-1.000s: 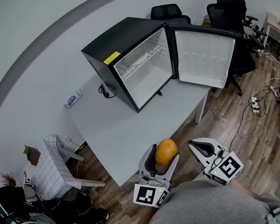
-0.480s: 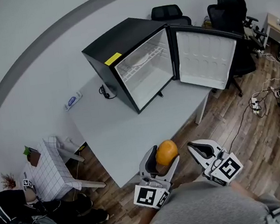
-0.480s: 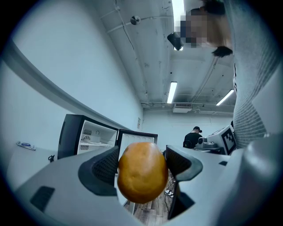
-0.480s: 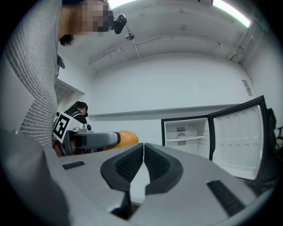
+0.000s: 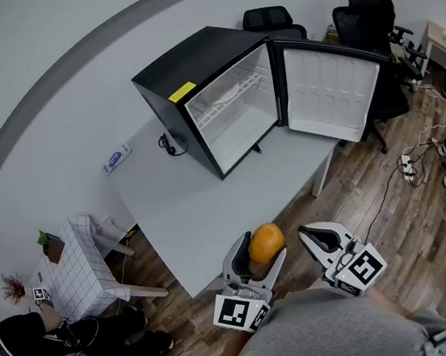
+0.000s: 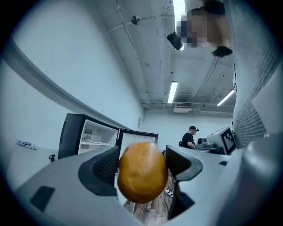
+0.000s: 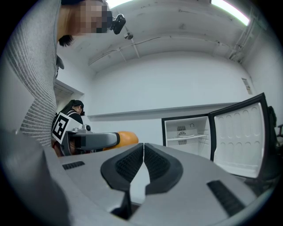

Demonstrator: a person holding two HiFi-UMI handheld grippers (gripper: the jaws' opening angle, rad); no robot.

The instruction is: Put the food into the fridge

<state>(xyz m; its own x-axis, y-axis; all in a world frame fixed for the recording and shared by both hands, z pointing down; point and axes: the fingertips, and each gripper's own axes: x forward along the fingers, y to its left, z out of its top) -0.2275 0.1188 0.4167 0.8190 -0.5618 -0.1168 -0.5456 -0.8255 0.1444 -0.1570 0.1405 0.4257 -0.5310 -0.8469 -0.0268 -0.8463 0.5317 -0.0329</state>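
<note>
A small black cube-shaped fridge stands at the far end of a pale grey table. Its white-lined door is swung wide open to the fridge's right. The white inside is bare, with a wire shelf in its upper half. A yellow label sits on the fridge's top front edge.

Well in front of the fridge, past the table's near edge, the left gripper clamps a round, smooth orange fruit. In the left gripper view the fruit fills the gap between the black ribbed pads, which press on both of its sides. The jaws point towards the open fridge. The right gripper is as far from the fridge and on the door's side of the fruit. In the right gripper view its pads meet along a thin seam, with nothing between them.

Left of the fridge, a small white and blue object lies on the table by the wall. A black cable sits at the fridge's left rear corner. Behind the fridge stand black office chairs. Far to the fridge's front left, below table level, is a white grid-patterned box. Beside it a person in black clothes is low on the wooden floor.
</note>
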